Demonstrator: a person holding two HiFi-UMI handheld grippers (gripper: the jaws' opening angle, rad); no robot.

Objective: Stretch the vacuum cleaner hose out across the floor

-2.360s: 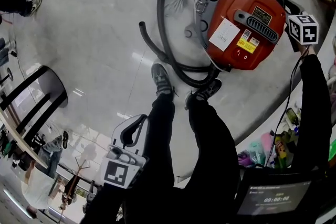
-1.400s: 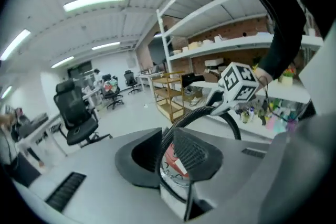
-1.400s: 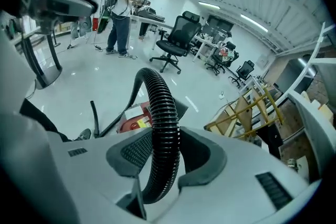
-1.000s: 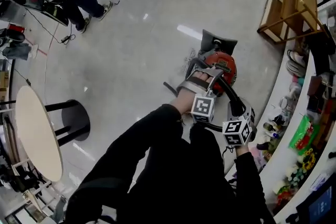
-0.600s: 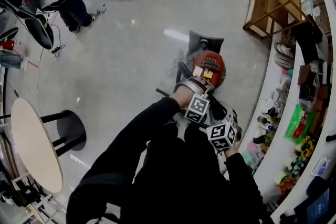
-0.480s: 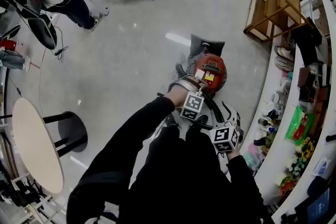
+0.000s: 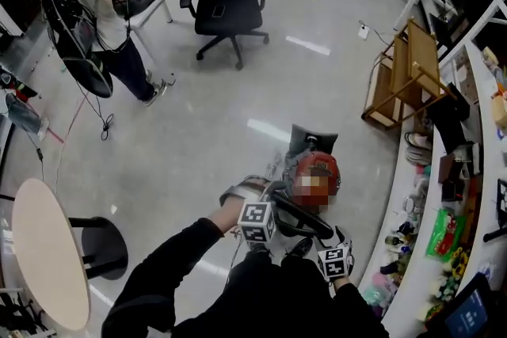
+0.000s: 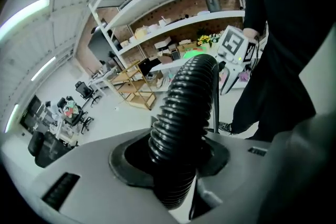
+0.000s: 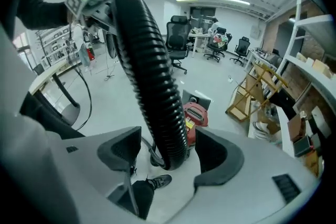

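Bright ceiling strip lights [image 9: 233, 0], glare streaks on glossy floor [image 7: 269, 129], fisheye-warped edges

The vacuum cleaner [image 7: 317, 165] stands on the floor [image 7: 198, 131], table [image 7: 43, 257] to its left, office chair [image 7: 230, 8] behind it.

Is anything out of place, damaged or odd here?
Nothing looks spilled or damaged. Only the black hose looks odd: it loops up off the floor beside the red vacuum cleaner, not stretched out.

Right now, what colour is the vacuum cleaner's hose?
Black, with ribbed rings; the hose shows best in the right gripper view.
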